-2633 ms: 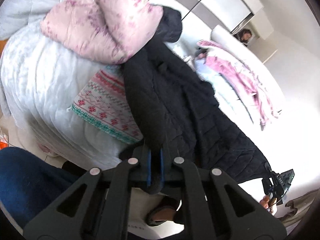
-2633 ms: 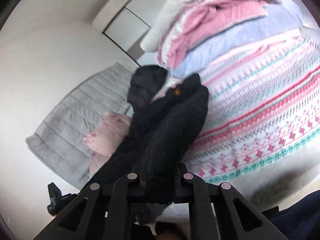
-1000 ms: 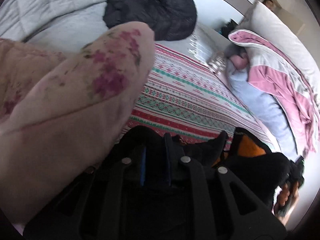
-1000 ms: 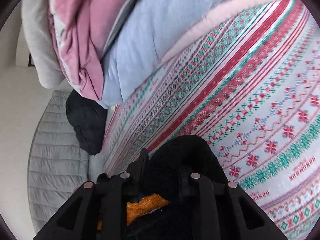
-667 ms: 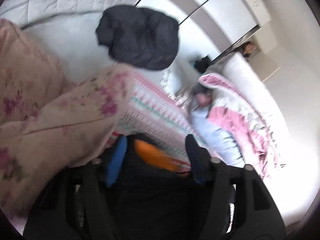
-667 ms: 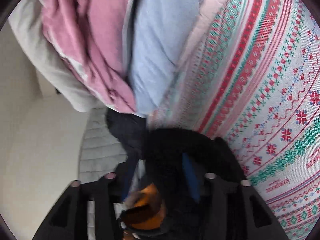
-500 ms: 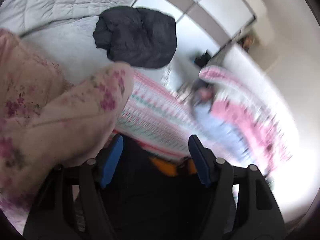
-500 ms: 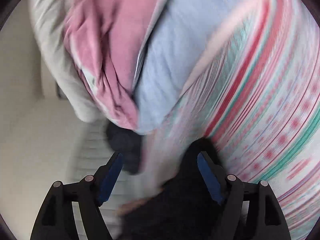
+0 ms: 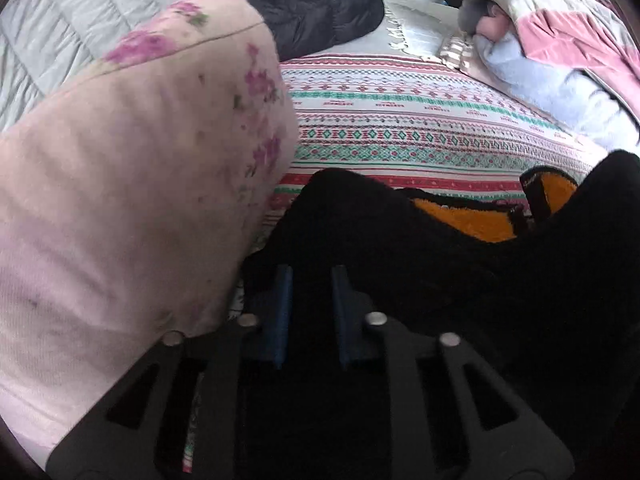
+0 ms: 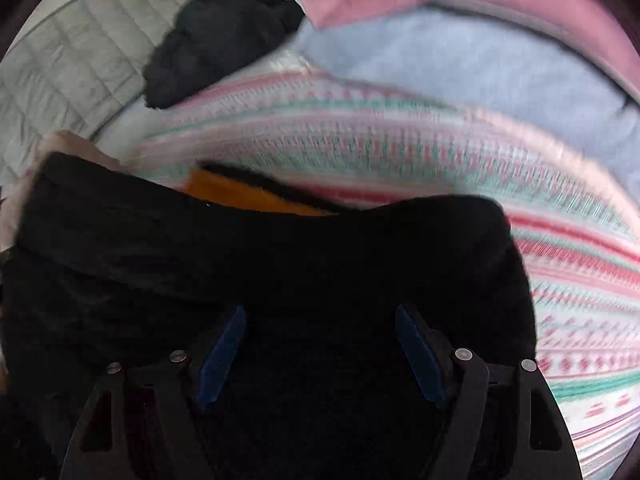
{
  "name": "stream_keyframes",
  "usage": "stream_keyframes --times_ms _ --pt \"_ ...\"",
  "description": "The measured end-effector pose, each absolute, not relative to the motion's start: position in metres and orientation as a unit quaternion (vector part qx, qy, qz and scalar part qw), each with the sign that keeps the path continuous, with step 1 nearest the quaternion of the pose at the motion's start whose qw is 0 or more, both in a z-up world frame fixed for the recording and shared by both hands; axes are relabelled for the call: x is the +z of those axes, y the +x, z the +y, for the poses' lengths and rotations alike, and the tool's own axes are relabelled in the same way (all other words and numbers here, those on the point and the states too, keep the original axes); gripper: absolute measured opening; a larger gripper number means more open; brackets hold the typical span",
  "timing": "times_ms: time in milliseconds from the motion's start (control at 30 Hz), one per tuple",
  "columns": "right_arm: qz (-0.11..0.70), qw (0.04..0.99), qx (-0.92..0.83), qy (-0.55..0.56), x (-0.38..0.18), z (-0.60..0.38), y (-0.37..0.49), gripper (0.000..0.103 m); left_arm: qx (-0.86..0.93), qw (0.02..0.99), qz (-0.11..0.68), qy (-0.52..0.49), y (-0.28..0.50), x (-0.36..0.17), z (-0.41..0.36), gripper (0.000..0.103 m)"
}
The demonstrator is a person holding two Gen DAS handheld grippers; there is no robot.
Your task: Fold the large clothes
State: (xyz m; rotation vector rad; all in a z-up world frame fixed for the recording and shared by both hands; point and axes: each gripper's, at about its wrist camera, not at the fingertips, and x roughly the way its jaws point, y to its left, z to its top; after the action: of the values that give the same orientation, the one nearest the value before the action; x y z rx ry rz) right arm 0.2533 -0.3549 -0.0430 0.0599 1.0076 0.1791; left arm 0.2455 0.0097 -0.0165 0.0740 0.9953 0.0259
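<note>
A black fleece garment (image 9: 400, 248) with an orange lining (image 9: 464, 220) lies on the patterned bedspread (image 9: 400, 128). My left gripper (image 9: 310, 280) is over its left part, jaws close together with black fabric between the blue pads. In the right wrist view the same garment (image 10: 280, 264) fills the lower half, its orange lining (image 10: 240, 196) showing at the far edge. My right gripper (image 10: 320, 320) is over it with jaws wide apart, holding nothing.
A pink floral quilt (image 9: 132, 184) bulges right against the left gripper. A black puffer jacket (image 9: 316, 4) lies at the far side of the bed, also in the right wrist view (image 10: 216, 40). A pink and pale blue bedding pile (image 9: 560, 40) lies at right.
Both grippers brought the black garment down onto the bedspread. The right gripper opened and let go. The left gripper opened wide half a second ago and has since closed down on the fabric.
</note>
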Motion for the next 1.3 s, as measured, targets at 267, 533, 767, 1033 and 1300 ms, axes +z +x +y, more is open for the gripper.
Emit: stream_keyframes --times_ms 267,533,767,1033,1300 --pt "0.454 0.889 0.047 0.041 -0.027 -0.37 0.241 0.008 0.05 0.912 0.405 -0.05 0.23 0.027 0.061 0.005" --pt "0.432 0.9 -0.008 0.06 -0.018 -0.402 0.242 0.006 0.133 0.919 0.366 -0.064 0.233 0.031 0.106 0.0" --pt "0.432 0.896 -0.029 0.101 -0.005 -0.448 0.23 0.078 -0.002 0.915 0.399 -0.055 0.234 0.032 0.077 0.034" --pt "0.469 0.876 -0.002 0.115 -0.044 -0.437 0.254 0.051 0.026 0.882 0.467 0.057 0.263 -0.017 0.033 0.025" --pt "0.341 0.932 -0.05 0.116 0.033 -0.443 0.229 0.011 0.064 0.901 0.41 -0.129 0.26 0.032 0.095 0.011"
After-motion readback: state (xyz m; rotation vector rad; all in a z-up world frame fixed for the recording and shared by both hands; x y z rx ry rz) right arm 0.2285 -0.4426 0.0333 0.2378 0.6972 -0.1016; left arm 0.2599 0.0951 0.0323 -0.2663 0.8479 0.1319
